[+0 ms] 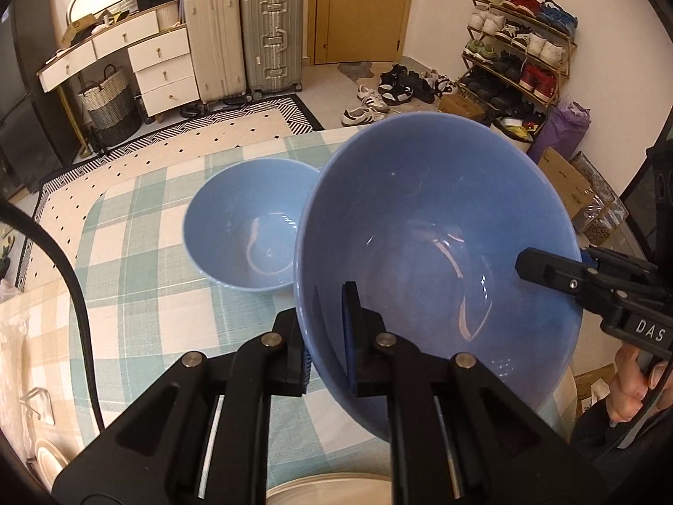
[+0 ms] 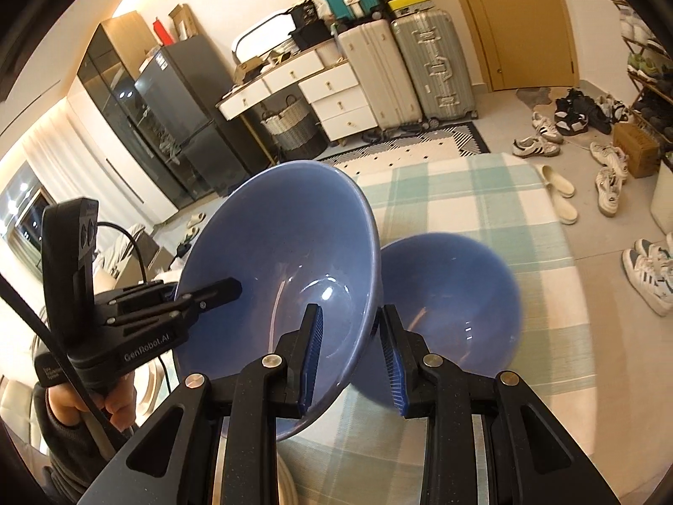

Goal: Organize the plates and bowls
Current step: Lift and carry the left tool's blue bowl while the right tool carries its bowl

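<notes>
You hold one blue bowl aloft, both grippers clamping its rim; second bowl waits unstacked at ten o'clock.

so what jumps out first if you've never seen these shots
The large blue bowl fills the middle, tilted and lifted off the checked tablecloth, with the left gripper clamped on its near rim and the right gripper straddling the opposite rim. Just behind it a second blue bowl sits upright on the cloth. Beyond the table, two upright suitcases stand against the far wall.
</notes>
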`<state>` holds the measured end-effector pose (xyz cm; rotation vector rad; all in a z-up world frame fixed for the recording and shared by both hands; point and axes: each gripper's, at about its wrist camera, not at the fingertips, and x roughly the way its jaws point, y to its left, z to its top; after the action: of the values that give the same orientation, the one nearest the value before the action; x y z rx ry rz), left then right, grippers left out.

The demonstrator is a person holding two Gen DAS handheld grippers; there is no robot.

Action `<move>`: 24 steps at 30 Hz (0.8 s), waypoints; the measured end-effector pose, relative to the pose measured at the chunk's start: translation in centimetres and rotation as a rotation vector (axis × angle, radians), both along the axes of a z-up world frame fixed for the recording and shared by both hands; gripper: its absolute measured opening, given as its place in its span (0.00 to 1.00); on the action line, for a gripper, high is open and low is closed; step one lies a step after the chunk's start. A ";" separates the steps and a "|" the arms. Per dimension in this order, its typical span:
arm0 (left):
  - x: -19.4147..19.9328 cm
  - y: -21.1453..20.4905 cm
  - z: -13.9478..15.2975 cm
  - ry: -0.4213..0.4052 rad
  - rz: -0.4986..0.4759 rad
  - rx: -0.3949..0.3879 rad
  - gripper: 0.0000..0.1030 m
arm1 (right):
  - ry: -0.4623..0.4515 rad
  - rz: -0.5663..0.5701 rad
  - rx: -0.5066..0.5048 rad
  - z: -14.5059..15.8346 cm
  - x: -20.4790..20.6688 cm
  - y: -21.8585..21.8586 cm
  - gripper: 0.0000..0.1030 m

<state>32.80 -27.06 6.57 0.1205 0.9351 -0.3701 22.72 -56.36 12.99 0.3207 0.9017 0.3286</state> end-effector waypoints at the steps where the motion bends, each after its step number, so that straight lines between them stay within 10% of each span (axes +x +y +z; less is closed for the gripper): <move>1: 0.0 -0.7 0.1 0.004 -0.004 0.002 0.09 | -0.001 -0.004 -0.001 0.1 0.0 -0.4 0.28; 24: 3.2 -8.6 -4.8 0.077 -0.055 0.053 0.09 | 0.086 -0.085 -0.025 -3.6 2.1 -5.3 0.28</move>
<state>35.96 -35.68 1.80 0.1822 1.0196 -0.4035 24.78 -61.70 9.43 0.3513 0.9729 0.2268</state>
